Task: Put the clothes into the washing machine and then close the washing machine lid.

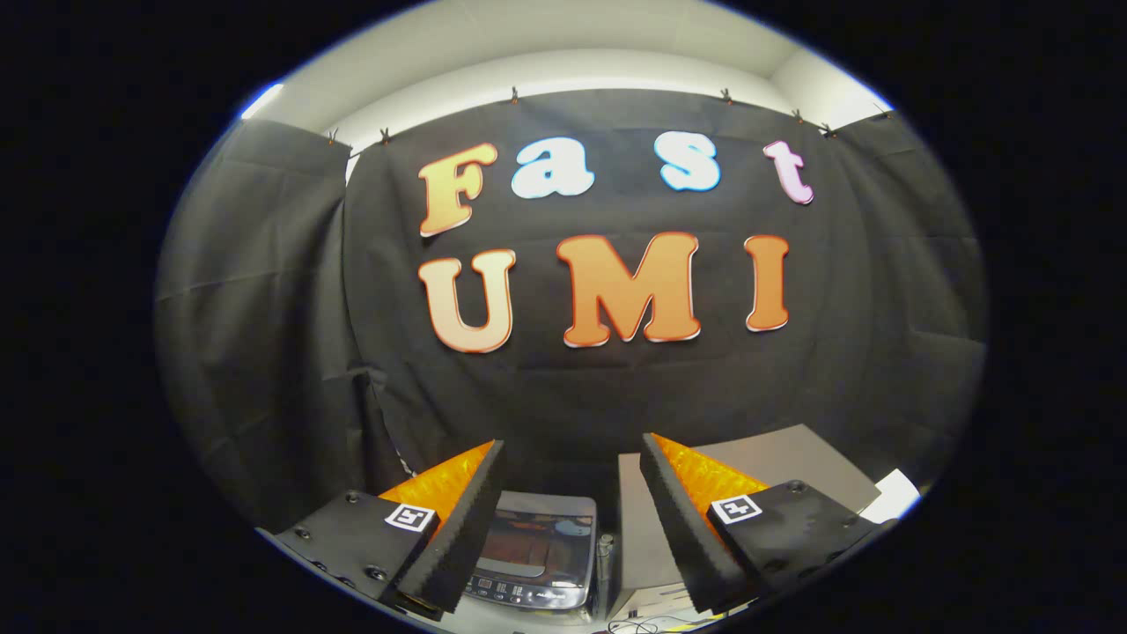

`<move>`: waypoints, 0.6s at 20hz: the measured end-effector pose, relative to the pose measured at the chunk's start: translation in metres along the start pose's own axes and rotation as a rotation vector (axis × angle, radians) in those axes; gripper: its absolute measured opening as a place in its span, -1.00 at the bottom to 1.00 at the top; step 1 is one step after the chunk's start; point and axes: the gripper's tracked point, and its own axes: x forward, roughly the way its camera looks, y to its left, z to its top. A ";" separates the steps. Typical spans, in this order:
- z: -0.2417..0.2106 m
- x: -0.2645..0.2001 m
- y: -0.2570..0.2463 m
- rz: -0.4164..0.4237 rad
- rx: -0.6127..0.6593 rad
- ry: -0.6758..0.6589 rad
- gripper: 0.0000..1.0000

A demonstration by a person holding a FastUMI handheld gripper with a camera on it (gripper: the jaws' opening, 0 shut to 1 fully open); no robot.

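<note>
Tongs [572,528] spread, holding nothing, above the washing machine [535,550]. Its lid [539,537] lies shut, clothes unseen. Fits before loading or after closing.

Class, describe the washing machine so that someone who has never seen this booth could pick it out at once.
Start at the black cloth wall and look down to its foot. There, between the open gripper's fingers and beyond them, stands the washing machine. Its dark glossy lid and front control panel set it apart from the plain grey box beside it.
</note>
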 end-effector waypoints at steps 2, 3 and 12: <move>0.012 -0.025 -0.020 -0.006 0.004 -0.027 0.97; 0.018 -0.037 -0.029 -0.011 0.001 -0.041 0.97; 0.061 -0.109 -0.083 -0.045 -0.034 -0.147 0.97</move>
